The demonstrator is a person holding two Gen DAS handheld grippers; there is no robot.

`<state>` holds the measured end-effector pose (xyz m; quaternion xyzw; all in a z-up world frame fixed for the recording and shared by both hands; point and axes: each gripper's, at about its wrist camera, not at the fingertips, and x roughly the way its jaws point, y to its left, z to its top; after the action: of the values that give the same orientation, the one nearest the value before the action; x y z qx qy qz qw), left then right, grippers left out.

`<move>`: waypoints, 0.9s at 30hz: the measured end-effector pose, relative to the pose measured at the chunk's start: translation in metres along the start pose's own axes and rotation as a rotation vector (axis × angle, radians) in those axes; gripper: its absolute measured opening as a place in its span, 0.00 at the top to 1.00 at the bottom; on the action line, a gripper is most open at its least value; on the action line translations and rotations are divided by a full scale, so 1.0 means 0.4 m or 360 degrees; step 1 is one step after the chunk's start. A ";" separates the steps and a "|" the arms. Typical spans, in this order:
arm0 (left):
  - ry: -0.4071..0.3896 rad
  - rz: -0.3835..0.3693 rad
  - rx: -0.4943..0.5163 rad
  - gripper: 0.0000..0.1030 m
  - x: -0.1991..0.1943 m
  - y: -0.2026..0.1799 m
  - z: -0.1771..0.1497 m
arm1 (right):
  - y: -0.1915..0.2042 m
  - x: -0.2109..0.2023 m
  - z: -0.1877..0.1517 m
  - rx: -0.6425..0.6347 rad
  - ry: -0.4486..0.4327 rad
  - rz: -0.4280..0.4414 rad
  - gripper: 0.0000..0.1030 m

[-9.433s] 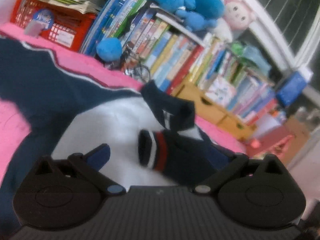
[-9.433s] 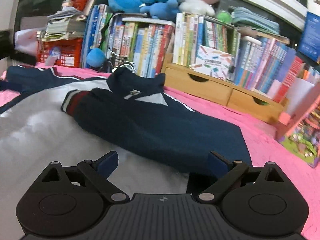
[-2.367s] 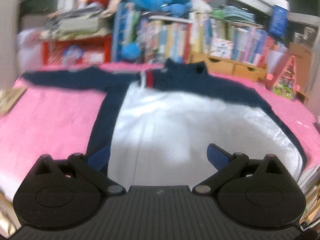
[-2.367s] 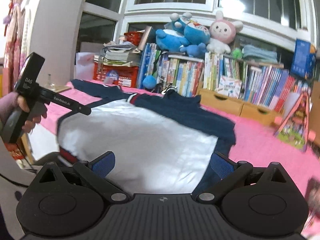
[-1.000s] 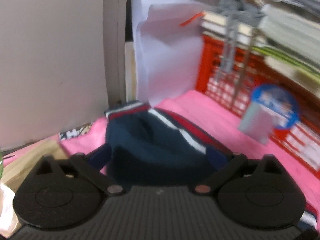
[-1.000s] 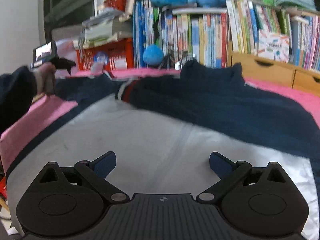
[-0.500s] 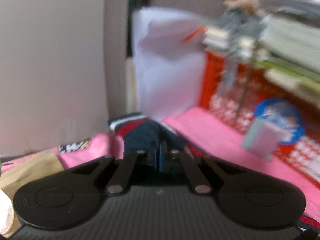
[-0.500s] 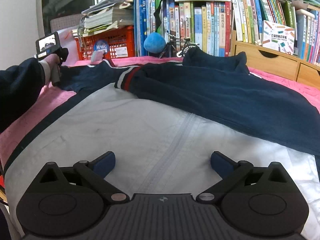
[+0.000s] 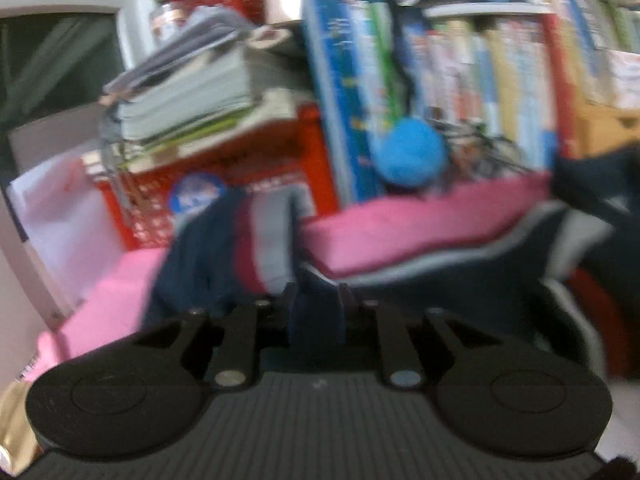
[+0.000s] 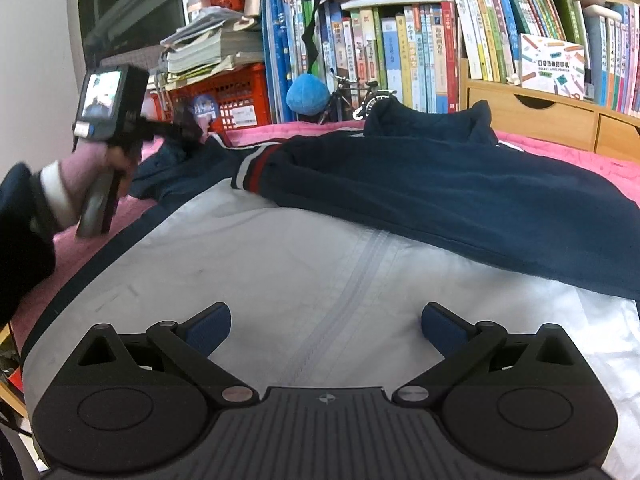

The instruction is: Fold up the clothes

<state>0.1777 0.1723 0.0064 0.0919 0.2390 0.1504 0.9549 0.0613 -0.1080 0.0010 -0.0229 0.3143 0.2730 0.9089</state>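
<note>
Navy-and-white jacket point(image 10: 360, 240) spread mid-frame on pink bed | left gripper point(image 9: 316, 312) clenched on sleeve cuff point(image 9: 260, 240) | right gripper point(image 10: 326, 326) released, hovering | risk: cuff slips if tugged.

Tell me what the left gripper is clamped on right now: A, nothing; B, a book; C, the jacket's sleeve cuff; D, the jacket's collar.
C: the left gripper is shut on the striped sleeve cuff of the jacket, while the right gripper hangs open.

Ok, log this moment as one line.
fold clothes | left tongs shut on sleeve cuff, lifted | right tongs open over jacket
</note>
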 end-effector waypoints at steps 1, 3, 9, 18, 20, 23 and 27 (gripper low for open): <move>-0.0044 0.0018 0.0014 0.76 -0.018 -0.002 -0.006 | -0.002 -0.001 0.000 0.0006 -0.0003 0.0004 0.00; -0.0136 0.0058 0.0041 0.59 -0.054 -0.006 -0.017 | -0.004 -0.002 -0.002 0.0020 -0.0007 0.0012 0.00; -0.0266 0.0218 0.0032 0.06 -0.008 0.024 0.015 | -0.007 -0.003 -0.002 0.0043 -0.0015 0.0021 0.00; 0.0161 0.0033 -0.0111 0.43 0.189 0.037 0.064 | -0.011 -0.005 -0.003 0.0079 -0.0031 0.0028 0.00; 0.0193 -0.0003 -0.0274 0.58 0.190 0.070 0.070 | -0.014 -0.008 -0.003 0.0096 -0.0038 0.0035 0.00; 0.0136 -0.0088 -0.0462 0.74 0.135 0.102 0.090 | -0.021 -0.011 -0.004 0.0129 -0.0051 0.0054 0.00; -0.0045 -0.0246 -0.0450 0.75 0.000 0.080 0.132 | -0.030 -0.016 -0.005 0.0176 -0.0073 0.0082 0.00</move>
<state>0.1953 0.1966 0.0601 -0.0599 0.2083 0.1072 0.9703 0.0620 -0.1220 0.0015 0.0416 0.3083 0.2790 0.9085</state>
